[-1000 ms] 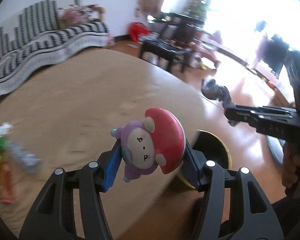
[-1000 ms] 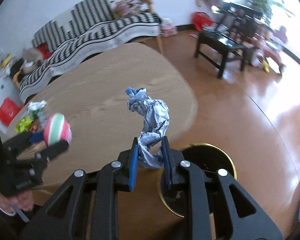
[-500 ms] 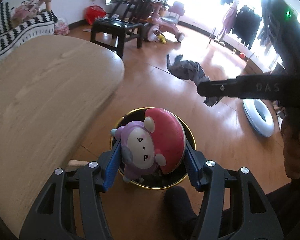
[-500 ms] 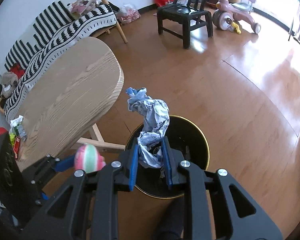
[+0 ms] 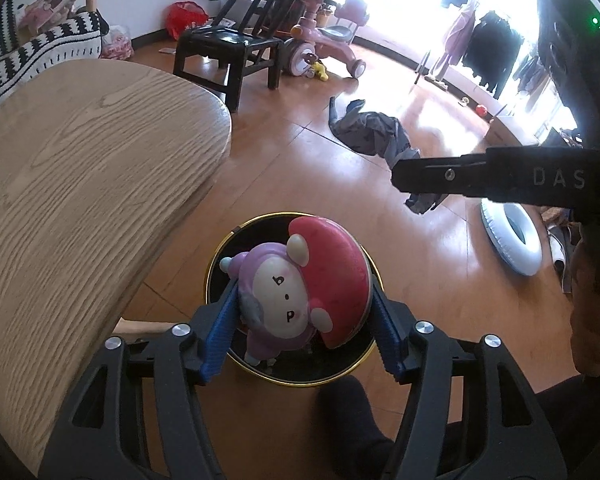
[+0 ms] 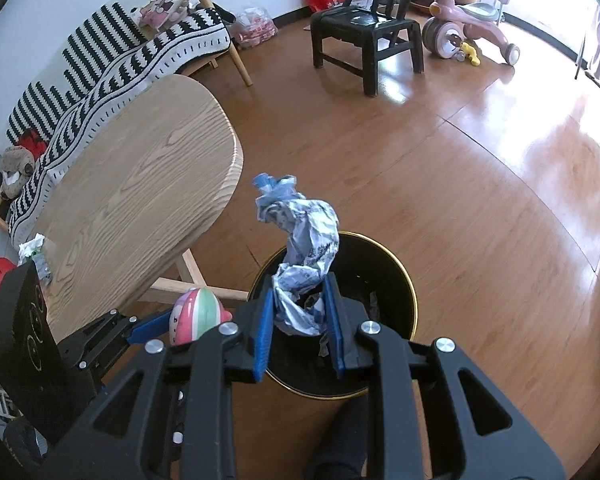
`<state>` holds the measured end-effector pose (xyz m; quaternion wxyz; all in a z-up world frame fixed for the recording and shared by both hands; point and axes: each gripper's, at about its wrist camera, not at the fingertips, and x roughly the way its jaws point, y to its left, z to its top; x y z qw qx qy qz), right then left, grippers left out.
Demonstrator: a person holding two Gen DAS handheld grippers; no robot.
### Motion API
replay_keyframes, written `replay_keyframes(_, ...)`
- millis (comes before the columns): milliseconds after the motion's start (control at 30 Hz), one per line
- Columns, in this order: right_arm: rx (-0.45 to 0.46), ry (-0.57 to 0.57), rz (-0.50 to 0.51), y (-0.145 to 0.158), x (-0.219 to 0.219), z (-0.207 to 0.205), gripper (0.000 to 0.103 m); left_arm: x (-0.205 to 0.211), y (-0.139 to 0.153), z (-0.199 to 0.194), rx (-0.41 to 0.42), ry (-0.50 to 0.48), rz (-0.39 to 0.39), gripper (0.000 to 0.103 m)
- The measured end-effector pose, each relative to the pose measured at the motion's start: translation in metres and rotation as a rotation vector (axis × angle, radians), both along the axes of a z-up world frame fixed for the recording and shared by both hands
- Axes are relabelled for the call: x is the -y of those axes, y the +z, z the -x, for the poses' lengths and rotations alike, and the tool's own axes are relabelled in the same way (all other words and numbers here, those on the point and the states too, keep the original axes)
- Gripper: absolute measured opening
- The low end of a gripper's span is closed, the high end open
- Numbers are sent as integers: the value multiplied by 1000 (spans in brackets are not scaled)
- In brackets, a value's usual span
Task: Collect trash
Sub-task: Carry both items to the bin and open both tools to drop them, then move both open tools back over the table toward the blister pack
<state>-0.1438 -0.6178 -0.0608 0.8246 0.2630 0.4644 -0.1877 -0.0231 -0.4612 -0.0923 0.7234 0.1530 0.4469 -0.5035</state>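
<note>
My left gripper [image 5: 304, 286] hangs over a black bin with a gold rim [image 5: 220, 264] on the floor. A purple toy with a red mushroom cap [image 5: 284, 292] sits between its blue pads, tilted. The jaws are opening, but the pads still touch the toy. My right gripper [image 6: 298, 286] is above the same bin [image 6: 404, 280] and grips the lower end of a crumpled blue-and-white paper wad [image 6: 304, 240]. Its jaws are opening too, with the wad still between the pads. The right wrist view also shows the left gripper [image 6: 148, 328] with its toy [image 6: 196, 314].
A light wooden table [image 5: 80, 200] stands just left of the bin, with wrappers [image 6: 32, 248] at its far end. Beyond are a black chair [image 5: 228, 48], a pink ride-on toy [image 5: 320, 40], a grey cloth [image 5: 372, 132] and a white inflatable ring [image 5: 508, 240]. A dark-socked foot [image 5: 352, 420] is beside the bin.
Both grippers swung from above the table to over the bin and sank, then held still. The jaws of both have widened slightly, and the toy has tilted a little.
</note>
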Motion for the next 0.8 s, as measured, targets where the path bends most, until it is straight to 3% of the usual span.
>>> replay_keyframes(100,6,-16,5,2,1,2,44,1,0,0,-1,-1,3,71)
replay_keyframes(267,13,-19,11,3,2,3,50,0,2,0,5,0,6,75)
replay_keyframes(533,37,-7,53,15,-9,-5,68,-14,14,2,27,5,10,83)
replay_keyframes(633,64,28,100,29,-27,-19,77,-34,28,-2,66,23,17,89)
replay_keyframes(800,114,117,116,47,-67,-50,79,-82,53,-19,101,99,28,91)
